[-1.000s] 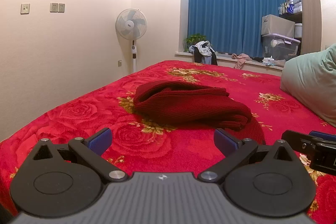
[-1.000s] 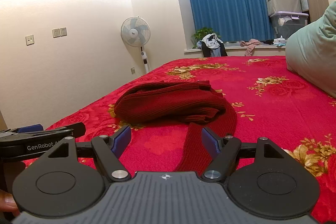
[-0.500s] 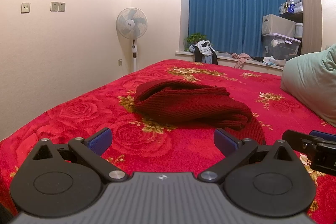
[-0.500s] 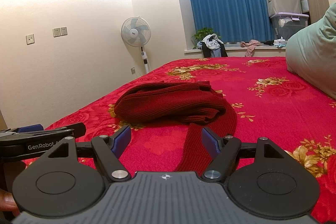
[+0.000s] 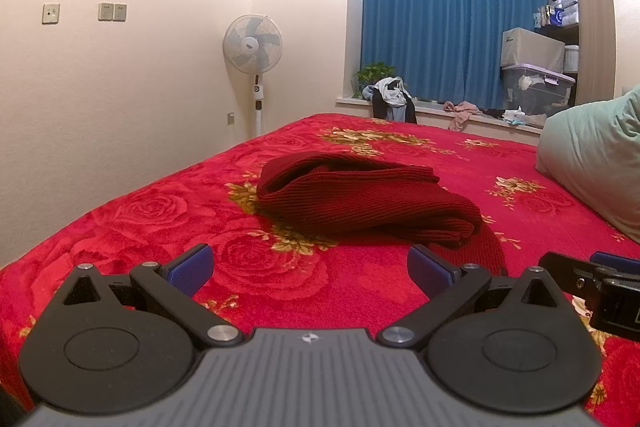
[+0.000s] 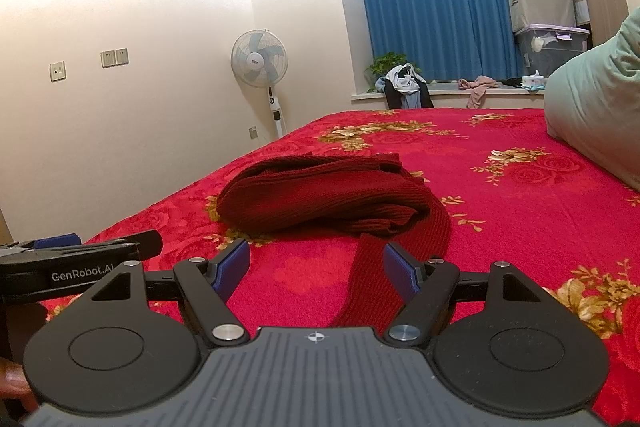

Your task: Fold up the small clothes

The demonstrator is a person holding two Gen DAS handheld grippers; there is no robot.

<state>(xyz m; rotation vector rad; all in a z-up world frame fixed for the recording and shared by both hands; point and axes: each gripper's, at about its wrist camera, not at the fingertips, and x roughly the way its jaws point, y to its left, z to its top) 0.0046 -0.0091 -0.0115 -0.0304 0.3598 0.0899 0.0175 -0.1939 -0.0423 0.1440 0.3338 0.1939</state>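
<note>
With my left gripper (image 5: 308,267) and right gripper (image 6: 316,267) both wide open and empty, I risk pinching only the trailing strip (image 6: 372,287) and dragging the bunched red knit (image 6: 320,195) apart.

Standing fan (image 5: 253,45) by wall; blue curtain (image 5: 448,19) behind; green pillow (image 5: 596,151) on red floral bedspread (image 5: 132,219).

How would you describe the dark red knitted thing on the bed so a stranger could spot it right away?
Start at the big bed with the bright red rose-patterned bedspread. Near its middle lies a dark red knitted garment, loosely bunched, with one narrow strip trailing toward the camera. Its deep maroon, ribbed, plain knit stands apart from the brighter flowered cover and the pale green pillow to the right.
</note>
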